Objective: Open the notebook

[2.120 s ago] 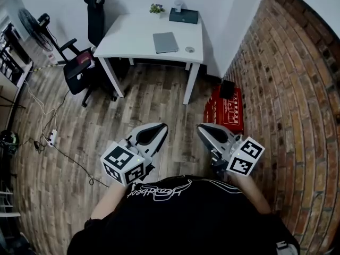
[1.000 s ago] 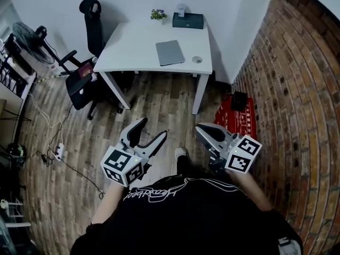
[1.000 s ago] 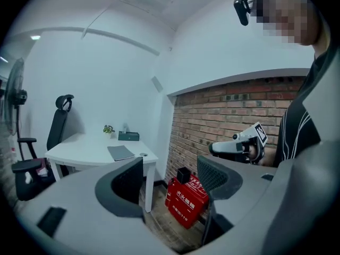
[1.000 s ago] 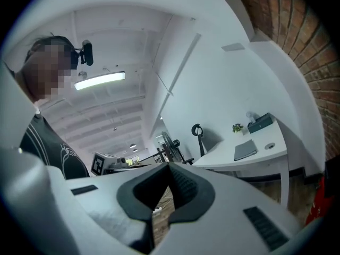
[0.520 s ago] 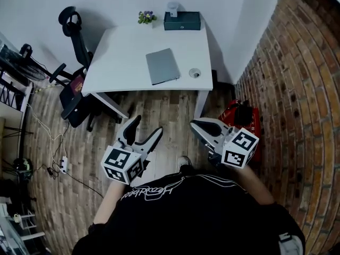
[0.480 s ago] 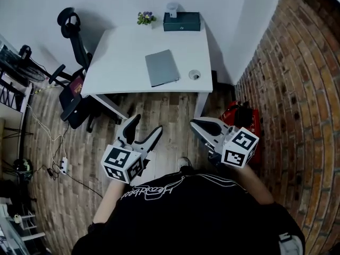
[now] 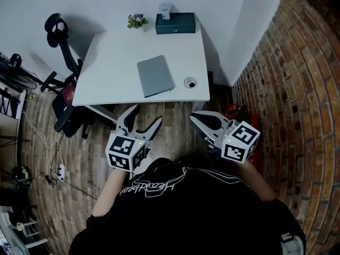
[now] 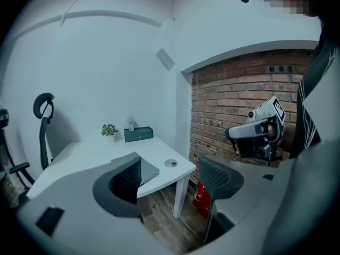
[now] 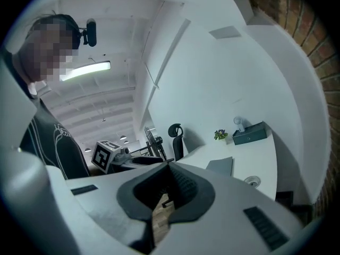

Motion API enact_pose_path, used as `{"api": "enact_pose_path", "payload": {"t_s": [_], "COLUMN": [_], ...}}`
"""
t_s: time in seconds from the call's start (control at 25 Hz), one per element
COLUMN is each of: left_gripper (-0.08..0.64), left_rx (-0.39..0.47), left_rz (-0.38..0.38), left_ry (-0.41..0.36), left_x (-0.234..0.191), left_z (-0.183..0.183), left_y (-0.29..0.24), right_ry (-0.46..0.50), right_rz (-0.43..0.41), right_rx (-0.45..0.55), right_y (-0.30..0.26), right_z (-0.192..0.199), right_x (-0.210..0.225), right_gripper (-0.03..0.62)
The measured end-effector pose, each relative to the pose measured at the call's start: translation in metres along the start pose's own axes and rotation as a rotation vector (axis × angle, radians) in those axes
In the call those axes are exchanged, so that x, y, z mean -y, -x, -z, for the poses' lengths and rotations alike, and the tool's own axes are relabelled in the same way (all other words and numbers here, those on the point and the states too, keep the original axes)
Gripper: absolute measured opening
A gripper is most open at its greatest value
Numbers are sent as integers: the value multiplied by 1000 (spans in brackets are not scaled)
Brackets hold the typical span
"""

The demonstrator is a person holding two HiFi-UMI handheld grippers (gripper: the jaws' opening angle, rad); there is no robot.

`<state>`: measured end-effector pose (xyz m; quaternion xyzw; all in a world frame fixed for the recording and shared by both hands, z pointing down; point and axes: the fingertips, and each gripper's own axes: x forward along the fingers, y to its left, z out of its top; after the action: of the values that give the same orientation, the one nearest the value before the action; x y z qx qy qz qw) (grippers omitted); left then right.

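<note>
Two grippers hang above the plank floor (image 7: 90, 142), both short of the white counter (image 7: 111, 62) and well apart from the notebook (image 7: 155, 76). The notebook is grey, shut and flat on the counter, toward its near right part, with a small round cap (image 7: 189, 82) just beside it.

On the left gripper (image 7: 144, 116) the fingers are spread wide and have just been opening. I see only floor and the counter's corner between them. In the left gripper view one finger covers the notebook's near part, so only a strip of it shows past the finger.

On the right gripper (image 7: 197, 118) the fingers are pressed together at the tips and pinch nothing. A sliver of floor shows through the gap lower down.

At the counter's far edge stand a small potted plant (image 7: 137, 20) and a dark box (image 7: 175, 23). A pale thing on top of the box is too small for me to identify. An office chair (image 7: 62, 92) sits at the counter's left, partly tucked under the top. A red thing (image 7: 236, 109) by the brick wall (image 7: 287, 89) is mostly hidden behind the right gripper, and I cannot tell what it is. The wearer's black shirt (image 7: 180, 211) fills the bottom of the head view and hides most of both arms.
</note>
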<state>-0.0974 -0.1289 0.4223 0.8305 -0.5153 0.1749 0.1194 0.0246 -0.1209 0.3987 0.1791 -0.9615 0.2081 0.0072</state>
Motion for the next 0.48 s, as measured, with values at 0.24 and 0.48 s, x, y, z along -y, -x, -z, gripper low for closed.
{"api": "enact_pose_path", "payload": {"t_s": [0.24,0.48], "left_gripper": [337,337], "left_rx": [-42,-86], "left_rz": [49,100], "left_ry": [-1,-9], "left_x": [-8,-18], "left_z": [11,17], "left_y": [-37,-88], "right_ry": [-22,-48], "right_rz": [51,137], "right_rx": [-7,-7], "right_y": [1,7], "right_z": [2,-3], "right_x": [18,49], "right_gripper": [2,2]}}
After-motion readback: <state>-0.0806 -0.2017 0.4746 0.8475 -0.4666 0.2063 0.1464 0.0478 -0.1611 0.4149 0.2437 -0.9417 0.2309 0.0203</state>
